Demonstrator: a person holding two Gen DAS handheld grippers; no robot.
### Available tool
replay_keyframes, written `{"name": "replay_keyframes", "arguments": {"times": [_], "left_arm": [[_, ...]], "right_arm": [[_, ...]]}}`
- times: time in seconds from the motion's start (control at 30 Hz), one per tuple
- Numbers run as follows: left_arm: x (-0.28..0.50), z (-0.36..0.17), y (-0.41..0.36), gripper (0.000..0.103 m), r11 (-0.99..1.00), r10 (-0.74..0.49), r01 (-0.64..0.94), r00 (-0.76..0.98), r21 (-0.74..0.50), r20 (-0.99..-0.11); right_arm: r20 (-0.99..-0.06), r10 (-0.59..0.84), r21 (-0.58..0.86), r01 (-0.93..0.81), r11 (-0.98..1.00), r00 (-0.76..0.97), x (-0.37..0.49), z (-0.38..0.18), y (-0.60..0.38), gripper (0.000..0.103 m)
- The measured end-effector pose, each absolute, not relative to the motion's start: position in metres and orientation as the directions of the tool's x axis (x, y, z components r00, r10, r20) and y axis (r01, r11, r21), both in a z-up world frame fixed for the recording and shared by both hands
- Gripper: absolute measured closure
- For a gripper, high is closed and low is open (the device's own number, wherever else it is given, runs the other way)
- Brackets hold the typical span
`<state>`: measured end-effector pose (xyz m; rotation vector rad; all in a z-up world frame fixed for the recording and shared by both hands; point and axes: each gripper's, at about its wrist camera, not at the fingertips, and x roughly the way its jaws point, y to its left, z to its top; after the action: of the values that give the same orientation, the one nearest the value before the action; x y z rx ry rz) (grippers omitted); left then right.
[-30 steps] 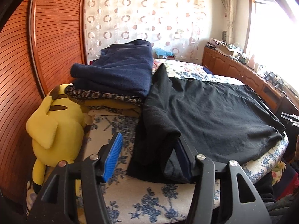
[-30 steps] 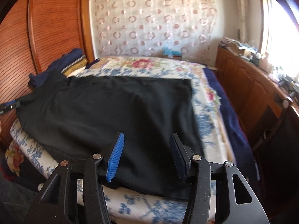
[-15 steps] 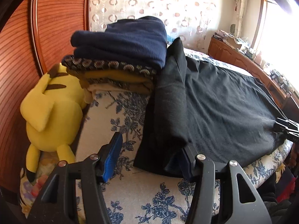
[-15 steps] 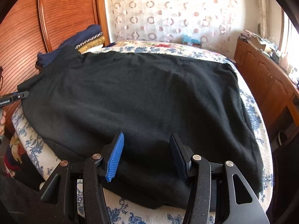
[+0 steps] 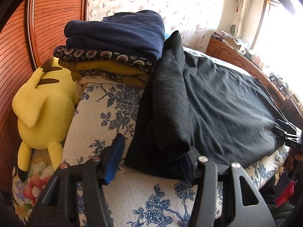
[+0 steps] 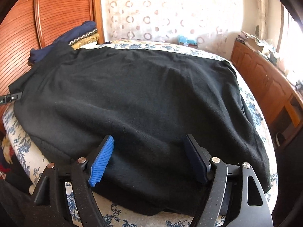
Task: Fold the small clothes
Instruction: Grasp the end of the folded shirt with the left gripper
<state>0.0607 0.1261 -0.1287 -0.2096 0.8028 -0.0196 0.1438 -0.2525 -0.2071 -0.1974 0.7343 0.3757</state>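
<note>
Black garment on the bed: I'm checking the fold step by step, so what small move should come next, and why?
Probably close both grippers on the near hem. The left gripper and right gripper are open at the edge of the black garment, which lies spread flat on the floral bedcover, nothing gripped.

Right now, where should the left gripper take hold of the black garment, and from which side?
Probably at the near corner of the folded-over flap of the black garment, coming in low from the bed's near edge. The layers stack there into a thick edge, right by the open left gripper, whose right finger already sits against it.
</note>
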Motion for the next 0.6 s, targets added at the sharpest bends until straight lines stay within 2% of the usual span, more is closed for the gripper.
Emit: {"name": "replay_keyframes", "arguments": {"times": [0.07, 0.13, 0.2, 0.3, 0.6], "left_arm": [[0.061, -0.128, 0.125, 0.071, 0.979, -0.112, -0.046, 0.693, -0.199, -0.712], [0.063, -0.128, 0.123, 0.088, 0.978, -0.133, -0.028, 0.686, -0.209, -0.715], [0.064, -0.125, 0.120, 0.094, 0.977, -0.146, -0.015, 0.686, -0.215, -0.713], [0.065, -0.109, 0.109, 0.096, 0.957, -0.243, 0.066, 0.712, -0.281, -0.659], [0.096, -0.030, 0.018, 0.096, 0.918, -0.397, 0.309, 0.751, -0.251, -0.527]], "right_arm": [[-0.680, 0.263, -0.045, -0.396, 0.917, 0.685, 0.143, -0.208, -0.253, 0.024], [-0.676, 0.265, -0.044, -0.397, 0.917, 0.688, 0.142, -0.208, -0.254, 0.024], [-0.673, 0.266, -0.045, -0.398, 0.916, 0.690, 0.141, -0.209, -0.254, 0.024], [-0.680, 0.270, -0.043, -0.405, 0.913, 0.682, 0.142, -0.208, -0.255, 0.024], [-0.626, 0.257, -0.023, -0.347, 0.938, 0.736, 0.129, -0.180, -0.296, 0.027]]}}
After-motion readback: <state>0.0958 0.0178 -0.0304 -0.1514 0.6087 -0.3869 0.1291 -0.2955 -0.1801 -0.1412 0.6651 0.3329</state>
